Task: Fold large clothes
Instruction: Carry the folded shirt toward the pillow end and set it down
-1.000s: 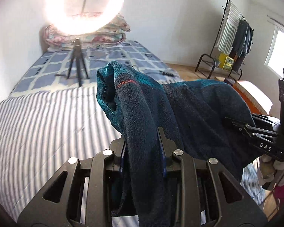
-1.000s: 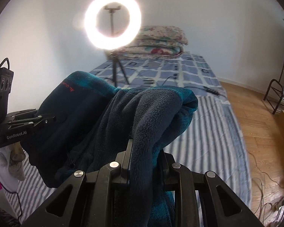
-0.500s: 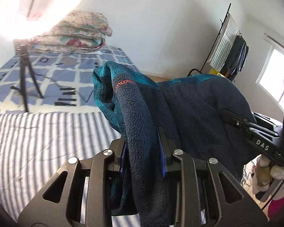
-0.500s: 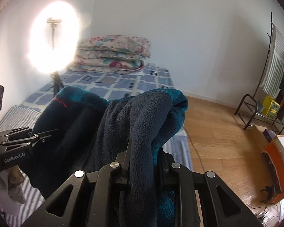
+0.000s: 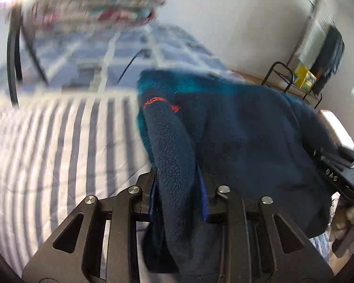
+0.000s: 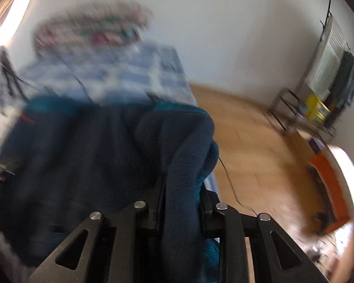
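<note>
A dark navy fleece garment (image 5: pixel 243 136) with teal lining and a small red logo hangs bunched between both grippers above the bed. My left gripper (image 5: pixel 179 184) is shut on one fold of the fleece. My right gripper (image 6: pixel 181 188) is shut on another fold of the fleece (image 6: pixel 101 155). The right gripper also shows at the right edge of the left wrist view (image 5: pixel 337 172). Both views are blurred by motion.
The striped bed cover (image 5: pixel 59 146) lies below, with a blue checked blanket (image 5: pixel 120 52) and folded quilts (image 6: pixel 92 28) at the far end. A tripod leg (image 5: pixel 14 56) stands on the bed. A clothes rack (image 6: pixel 328 75) and wooden floor (image 6: pixel 259 141) are on the right.
Both grippers have swung right and dipped downwards with the fleece still held. The ring light has slid out to the upper left corner, and more of the bed and floor shows.
</note>
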`<state>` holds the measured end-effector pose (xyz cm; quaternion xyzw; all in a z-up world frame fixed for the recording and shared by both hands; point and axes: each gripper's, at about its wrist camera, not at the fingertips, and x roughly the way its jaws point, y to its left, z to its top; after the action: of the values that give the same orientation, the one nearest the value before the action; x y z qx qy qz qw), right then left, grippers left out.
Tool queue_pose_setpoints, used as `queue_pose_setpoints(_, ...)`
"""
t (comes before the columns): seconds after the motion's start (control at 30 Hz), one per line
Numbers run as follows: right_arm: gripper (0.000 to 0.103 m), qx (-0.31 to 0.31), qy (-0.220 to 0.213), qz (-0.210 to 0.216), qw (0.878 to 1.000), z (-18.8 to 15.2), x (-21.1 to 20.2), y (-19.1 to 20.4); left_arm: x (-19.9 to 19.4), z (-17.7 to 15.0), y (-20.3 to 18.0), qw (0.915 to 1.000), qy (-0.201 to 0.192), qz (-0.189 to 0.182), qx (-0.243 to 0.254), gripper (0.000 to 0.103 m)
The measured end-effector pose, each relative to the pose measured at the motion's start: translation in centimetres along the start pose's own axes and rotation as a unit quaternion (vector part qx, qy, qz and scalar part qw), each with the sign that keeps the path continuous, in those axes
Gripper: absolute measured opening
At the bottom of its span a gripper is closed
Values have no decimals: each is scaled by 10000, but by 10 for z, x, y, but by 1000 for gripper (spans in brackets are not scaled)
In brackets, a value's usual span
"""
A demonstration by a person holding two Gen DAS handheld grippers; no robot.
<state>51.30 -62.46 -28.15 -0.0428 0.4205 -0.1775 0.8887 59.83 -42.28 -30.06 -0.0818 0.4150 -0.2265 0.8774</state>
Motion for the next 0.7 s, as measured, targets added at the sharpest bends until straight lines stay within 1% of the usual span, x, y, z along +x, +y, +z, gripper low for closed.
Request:
queue_pose_setpoints(0.03,32,297,181,167,9993,-4,12,-13,2,-3,11,9995,-26,-213,-226,39)
queue_pose_setpoints(0.07,35,630,146,366,9972,-6,14,-25,3,-4,16,9990,6,-289,-350,43)
queue_pose_setpoints(0.1,37,847,115,505,9951,-7,14,-33,4,-4,17,9989,20,-289,-370,43)
queue_pose_setpoints(0.13,42,929,109,572,9940,-8,15,-37,3,-5,12,9994,-9,-201,-264,43)
queue_pose_setpoints(0.17,49,872,120,519,9948,-8,15,-38,2,-5,8,9998,-52,-117,-172,43)
queue_pose_setpoints(0.2,53,798,119,419,9959,-8,13,-38,1,-7,4,9999,-108,-10,-64,43)
queue_pose_setpoints(0.23,58,749,116,350,9965,-8,12,-36,-1,-8,2,9999,-125,23,-34,43)
queue_pose_setpoints(0.27,60,764,117,315,9965,-11,8,-38,-3,-8,2,9999,-128,13,-49,43)
queue_pose_setpoints(0.33,60,846,98,370,9957,-11,4,-42,-8,-10,4,9999,-91,-28,-116,44)
queue_pose_setpoints(0.4,60,886,72,322,9955,-18,-3,-48,-16,-7,7,9999,-100,-5,-104,45)
queue_pose_setpoints(0.5,59,1001,10,290,9946,-23,-14,-56,-36,-9,-2,9995,-150,200,211,44)
queue_pose_setpoints(0.57,58,1031,-35,296,9942,-25,-22,-57,-52,-13,-11,9987,-196,272,388,44)
queue_pose_setpoints(0.7,57,951,-171,332,9948,-23,-44,-54,-88,-19,-31,9971,-252,286,662,44)
